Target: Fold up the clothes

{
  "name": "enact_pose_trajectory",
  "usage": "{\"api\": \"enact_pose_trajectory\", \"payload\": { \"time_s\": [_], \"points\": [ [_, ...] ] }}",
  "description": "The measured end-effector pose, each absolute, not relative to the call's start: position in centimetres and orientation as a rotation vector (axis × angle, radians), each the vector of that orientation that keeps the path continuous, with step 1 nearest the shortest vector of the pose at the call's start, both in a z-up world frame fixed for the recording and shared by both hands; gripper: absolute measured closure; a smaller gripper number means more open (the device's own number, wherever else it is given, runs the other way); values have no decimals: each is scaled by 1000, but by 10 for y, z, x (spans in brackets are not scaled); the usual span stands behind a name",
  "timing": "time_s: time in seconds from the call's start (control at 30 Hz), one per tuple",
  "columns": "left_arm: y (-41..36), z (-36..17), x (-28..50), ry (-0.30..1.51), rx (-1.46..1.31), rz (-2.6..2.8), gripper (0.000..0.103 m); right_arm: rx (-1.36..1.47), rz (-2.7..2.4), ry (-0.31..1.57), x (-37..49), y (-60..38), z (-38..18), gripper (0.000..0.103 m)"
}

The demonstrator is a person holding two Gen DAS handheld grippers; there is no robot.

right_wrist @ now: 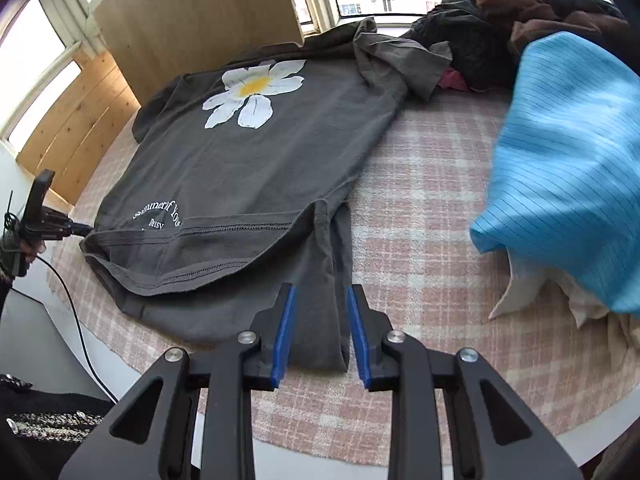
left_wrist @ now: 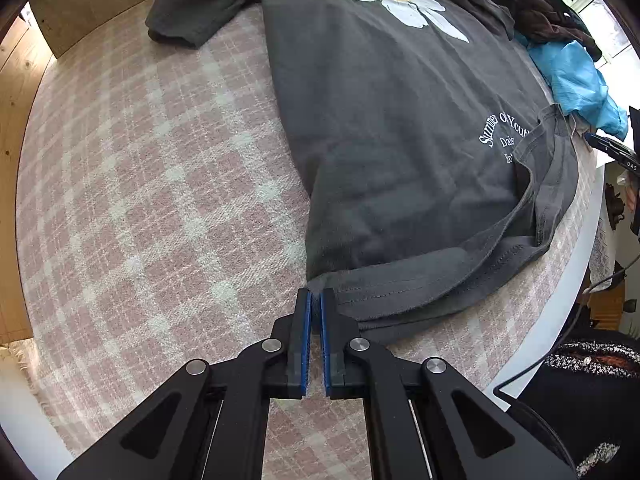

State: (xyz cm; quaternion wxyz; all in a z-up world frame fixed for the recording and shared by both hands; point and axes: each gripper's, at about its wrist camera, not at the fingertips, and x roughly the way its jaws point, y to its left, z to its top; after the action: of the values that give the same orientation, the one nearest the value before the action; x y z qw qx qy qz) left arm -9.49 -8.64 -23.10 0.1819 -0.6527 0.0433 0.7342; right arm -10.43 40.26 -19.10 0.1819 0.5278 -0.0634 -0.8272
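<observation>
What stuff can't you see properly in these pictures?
- White lettering on the dark grey daisy T-shirt: left wrist view, a turned-up hem flap covers the end of it.
- Pile of dark clothes: right wrist view, cut off by the top edge, items jumbled together.
- Whatever lies beneath the bright blue striped cloth: hidden under it.
- Whether the left tool truly pinches the hem: pads nearly together, contact unclear.
</observation>
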Motion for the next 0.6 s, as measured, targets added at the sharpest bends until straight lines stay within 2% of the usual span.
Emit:
{"api": "enact_pose_trajectory", "payload": {
  "time_s": [0.27,0.37,0.4,0.43,0.6],
  "points": [
    [-74,-236,-100,150,-1870,2056,99,1496,-2293,144,-145,370,-208,75],
    [-73,-237,-102,155,-1875,2049,99,1485,-2249,153,-153,365,-213,75],
    [-63,-242,-107,162,-1874,2049,99,1486,-2234,148,-153,364,-213,79],
    [-62,-241,-106,168,-1871,2051,99,1487,-2232,156,-151,363,-212,99],
    [-65,-229,-92,158,-1851,2059,99,1352,-2268,113,-108,369,-165,98]
  ]
}}
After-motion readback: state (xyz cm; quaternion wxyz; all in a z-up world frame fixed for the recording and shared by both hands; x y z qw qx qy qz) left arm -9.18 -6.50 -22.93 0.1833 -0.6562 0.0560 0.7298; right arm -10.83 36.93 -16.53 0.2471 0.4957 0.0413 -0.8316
